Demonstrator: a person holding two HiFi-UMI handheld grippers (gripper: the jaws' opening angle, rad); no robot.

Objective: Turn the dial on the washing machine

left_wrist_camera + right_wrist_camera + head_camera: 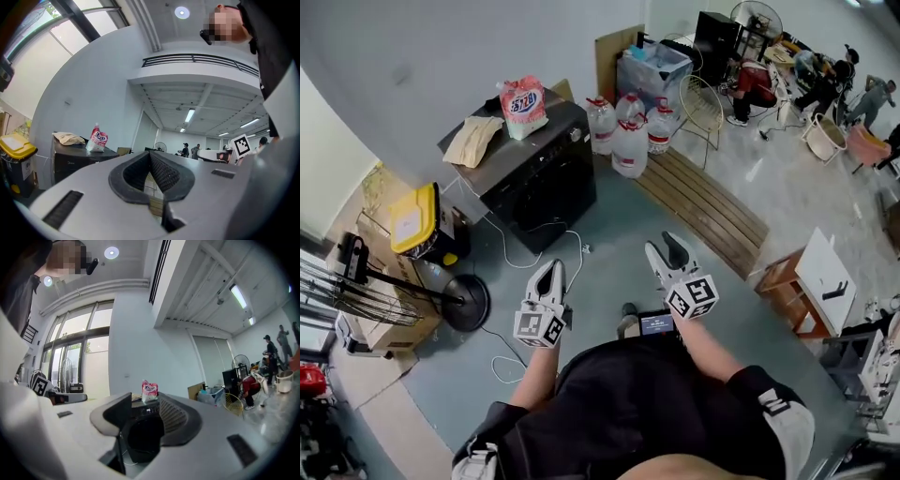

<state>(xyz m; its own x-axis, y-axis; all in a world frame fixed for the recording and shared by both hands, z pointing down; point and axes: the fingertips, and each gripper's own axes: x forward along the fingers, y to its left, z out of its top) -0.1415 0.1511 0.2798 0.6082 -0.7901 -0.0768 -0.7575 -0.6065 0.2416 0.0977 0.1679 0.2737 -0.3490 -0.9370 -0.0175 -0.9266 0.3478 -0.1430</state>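
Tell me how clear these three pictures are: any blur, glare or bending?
Head view: sharp and evenly lit, though the wall bends toward the edges. Left gripper view: the left gripper up close looks soft, a ceiling lamp glares. Right gripper view: right gripper blurred, washing machine beyond its jaws dark, windows bright.

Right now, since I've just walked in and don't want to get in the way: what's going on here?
A person stands holding a gripper in each hand, facing a black washing machine that is well out of reach. The right gripper points at the machine with its fingers apart and nothing between them. The left gripper has its fingers meeting at the tips, also empty. A pink pouch and a beige cloth lie on top of the machine. Nothing touches the machine yet.
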